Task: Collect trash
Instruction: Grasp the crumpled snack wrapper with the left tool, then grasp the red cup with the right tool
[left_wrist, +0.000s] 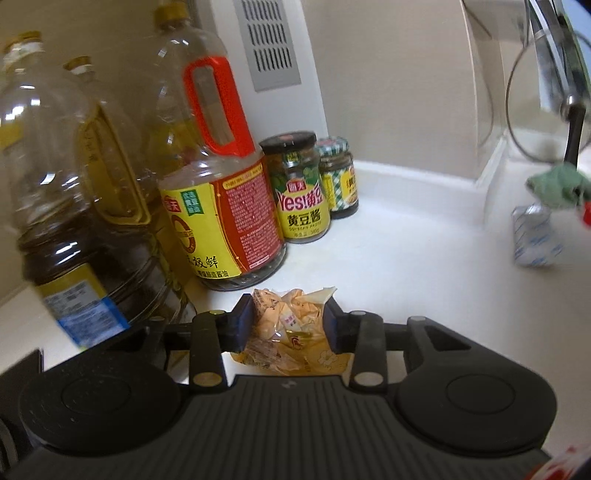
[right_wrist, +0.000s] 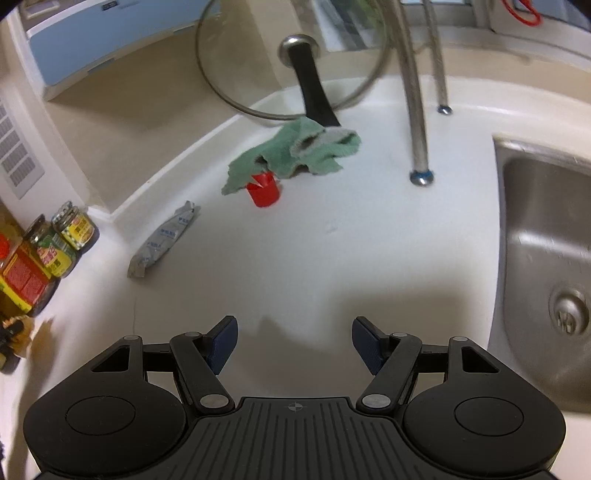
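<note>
Your left tongs (left_wrist: 290, 325) pinch 1 crumpled yellow wrapper (left_wrist: 291, 332) on the white bench (left_wrist: 406, 258), beside 3 oil bottles (left_wrist: 221, 206) and 2 jars (left_wrist: 301, 188). Your right tongs (right_wrist: 293, 341) hang spread and empty; 1 silver packet (right_wrist: 162, 240) lies ahead.

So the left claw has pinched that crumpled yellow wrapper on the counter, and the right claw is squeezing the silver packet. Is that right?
Not quite. The right gripper is open and holds nothing; the silver packet lies on the counter well ahead of it, as the right wrist view shows. The left gripper does pinch the yellow wrapper.
</note>
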